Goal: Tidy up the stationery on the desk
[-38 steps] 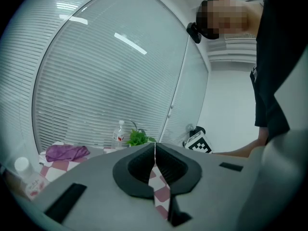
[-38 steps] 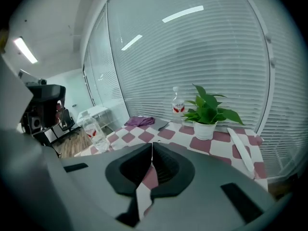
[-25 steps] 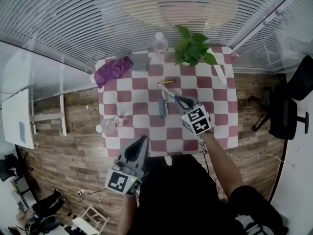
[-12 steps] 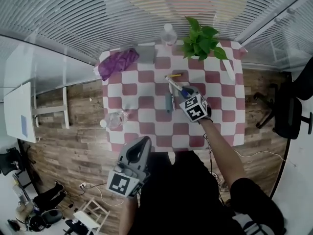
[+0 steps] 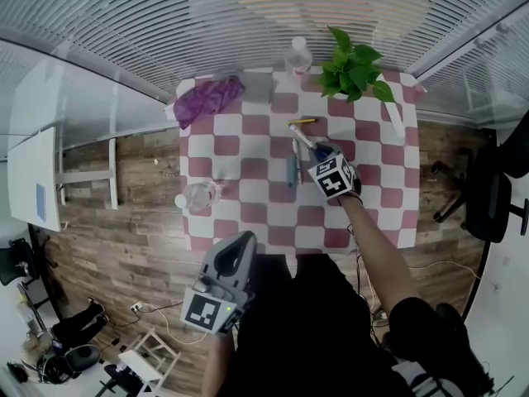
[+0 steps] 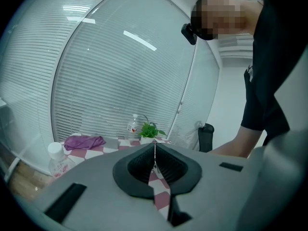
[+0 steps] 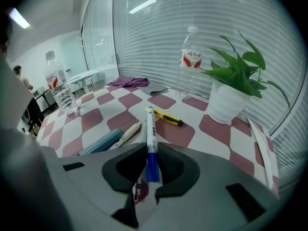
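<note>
The right gripper [image 7: 151,167] is clamped on a white plastic marker with a blue end [image 7: 150,129] over a red-and-white checked table [image 7: 120,121]; the left gripper [image 6: 155,163] is pressed together, empty.

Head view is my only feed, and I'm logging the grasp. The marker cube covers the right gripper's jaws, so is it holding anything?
Observer: Yes. Its own view shows the right gripper shut on a marker.
Operator: Which end is clamped?
Observer: The blue end sits between the jaws, and the white barrel sticks out forward over the table.
Operator: And the left one, down by the body?
Observer: The left gripper has its jaws together with nothing between them.
</note>
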Demonstrator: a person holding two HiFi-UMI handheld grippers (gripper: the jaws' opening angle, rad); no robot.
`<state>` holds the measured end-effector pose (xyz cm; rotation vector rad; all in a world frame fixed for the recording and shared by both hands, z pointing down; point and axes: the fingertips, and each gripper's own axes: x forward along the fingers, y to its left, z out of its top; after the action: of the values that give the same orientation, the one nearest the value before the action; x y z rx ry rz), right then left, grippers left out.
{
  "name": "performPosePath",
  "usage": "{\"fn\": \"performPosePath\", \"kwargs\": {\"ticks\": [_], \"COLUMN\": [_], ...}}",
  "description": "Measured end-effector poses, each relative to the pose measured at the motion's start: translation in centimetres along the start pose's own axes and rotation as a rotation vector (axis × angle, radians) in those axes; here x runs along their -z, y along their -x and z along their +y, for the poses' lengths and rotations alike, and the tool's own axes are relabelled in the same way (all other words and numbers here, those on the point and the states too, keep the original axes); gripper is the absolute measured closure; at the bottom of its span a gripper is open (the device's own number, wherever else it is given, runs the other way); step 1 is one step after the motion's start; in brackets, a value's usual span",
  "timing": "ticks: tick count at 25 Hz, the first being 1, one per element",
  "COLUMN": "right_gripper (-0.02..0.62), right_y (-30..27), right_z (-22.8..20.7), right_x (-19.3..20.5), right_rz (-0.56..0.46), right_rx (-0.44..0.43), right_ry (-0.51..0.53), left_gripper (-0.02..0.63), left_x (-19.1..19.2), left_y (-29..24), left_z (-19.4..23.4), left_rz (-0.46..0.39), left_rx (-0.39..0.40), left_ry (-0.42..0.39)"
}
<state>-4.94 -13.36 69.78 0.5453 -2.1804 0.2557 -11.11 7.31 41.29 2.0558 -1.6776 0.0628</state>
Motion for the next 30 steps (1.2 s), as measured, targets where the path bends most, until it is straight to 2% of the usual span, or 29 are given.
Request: {"fn": "performPosePath", "kwargs": {"ticks": [6,14,18,20,26,30], "right_gripper": [0.515,0.515,0.517,0.516,0.517,0.515], "right_y": [0.2,2.0,2.7,3.0,4.7,6.1], "right_z": [-0.1,0.2,-0.1,-0.4,-1.1,-1.7], "right_x": [0.4,0.4,1.5,2.4,5.6,7.8], "right_rz": [0.015,-0.020,-0.007,0.006,0.029,0.009], "right_rx": [-0.012,-0.008,0.006,0.021,0.059,0.102], "right_ry": [-0.015,-0.052,-0.076,-0.095,-0.229,-0.427], "left_gripper": [0.572,0.572,0.572,0.572,0.572,0.572], "left_x": [0.1,-0.4,0.1,-0.5,-1.1,-1.1], "left_y": [0.9,1.2,1.0,0.5,-0.6,-1.1], "left_z": [0.0,-0.9,-0.9,-1.3,-2.3,-2.9], "left_rz": [-0.005,-0.020,-0.011,-0.017,-0.019,-0.017], "left_rx": [-0.005,-0.010,0.007,0.018,0.054,0.085], "left_ry": [-0.037,-0.019,-0.060,-0.047,-0.046,-0.055]}}
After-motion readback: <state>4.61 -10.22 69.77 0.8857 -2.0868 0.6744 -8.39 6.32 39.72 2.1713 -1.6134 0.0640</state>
